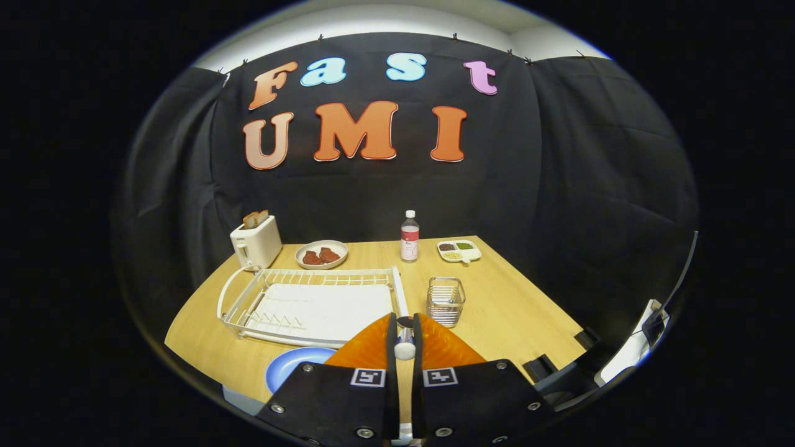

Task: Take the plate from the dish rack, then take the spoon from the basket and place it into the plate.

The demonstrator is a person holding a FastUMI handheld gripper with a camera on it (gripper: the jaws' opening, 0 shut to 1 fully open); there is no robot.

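Claw [404, 338]: two fingers drawn nearly together, pressing from both sides on a spoon [405, 343]; the spoon stands between them, a rounded pale end and a dark part above it showing in the narrow gap; which end is which cannot be told.

Plate [292, 366]: round, blue, smooth; lies flat on the worktop [515, 304] just left of the fingers and in front of the dish rack; partly hidden by the claw body.

Dish rack [310, 301]: white wire frame, rectangular, with a flat white drip tray inside and a short row of upright prongs at its near left; a curved handle loop at the left end.

Basket [445, 300]: small, square, metal wire with a see-through look; stands just beyond the fingers to the right, close beside the rack.

Worktop: pale wood grain, smooth.

At the far edge: a white toaster [255, 242] with two brown slices standing in its slots; a shallow round dish [321, 254] holding reddish-brown pieces; a clear plastic bottle [409, 236] with white cap and pink label; a white divided tray [459, 250] with dark, green and pale fillings.
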